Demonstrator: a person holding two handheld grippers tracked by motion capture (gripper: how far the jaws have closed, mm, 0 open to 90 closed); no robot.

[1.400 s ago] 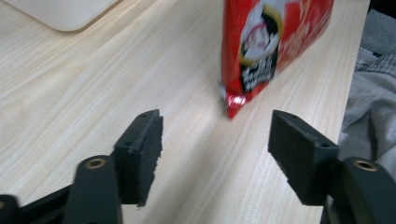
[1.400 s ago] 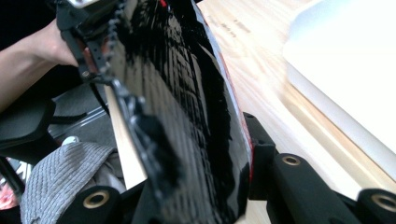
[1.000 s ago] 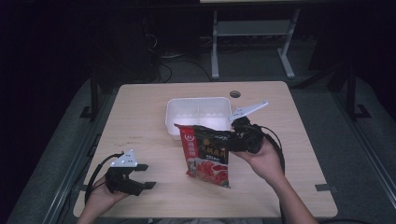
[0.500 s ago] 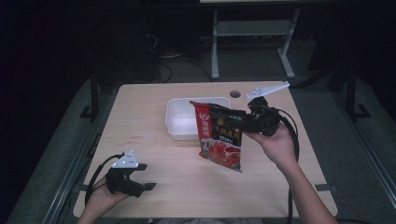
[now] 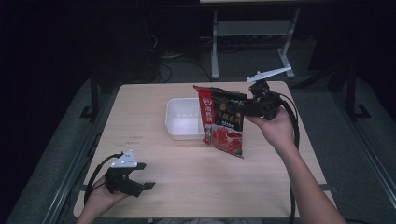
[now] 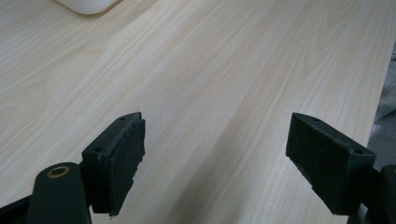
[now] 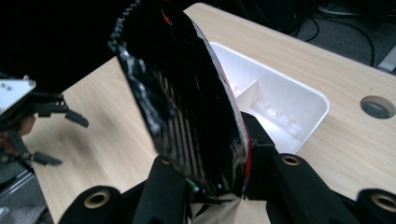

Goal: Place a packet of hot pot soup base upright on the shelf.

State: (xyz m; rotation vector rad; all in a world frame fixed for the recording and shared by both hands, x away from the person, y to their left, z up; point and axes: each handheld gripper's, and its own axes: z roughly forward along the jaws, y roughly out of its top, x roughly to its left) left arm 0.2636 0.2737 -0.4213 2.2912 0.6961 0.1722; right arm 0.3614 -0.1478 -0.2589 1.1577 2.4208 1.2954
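- My right gripper [image 5: 243, 106] is clamping a red and black pouch [image 5: 223, 121] by its upper edge; in the right gripper view the jaws are pressing on both faces of the pouch [image 7: 187, 112], closed narrow on it.
- I am holding the pouch clear of the tabletop [image 5: 196, 186], hanging upright, just off the right side of the white tray [image 5: 184, 120] near the far edge. Judgement: gripped by the top, the pouch hangs straight and its contents settle low, which suits carrying it over the tray or lowering it in.
- The tray is standing open; a divider [image 7: 250, 93] is showing inside it in the right gripper view.
- My left gripper [image 5: 135, 179] is resting at the near left corner of the tabletop, well apart from pouch and tray. Its jaws have just been opening and are now standing wide, with nothing but bare wood between the pads [image 6: 119, 163]. Judgement: it is waiting, ready to assist, and kept out of the right hand's path.
- Against the frame a second ago: the pouch was lying low and tilted in front of the tray; it is now hanging higher and further towards the far right. My right hand [image 5: 275, 128] has risen with it. The tray and my left hand [image 5: 100, 198] are sitting where they were.
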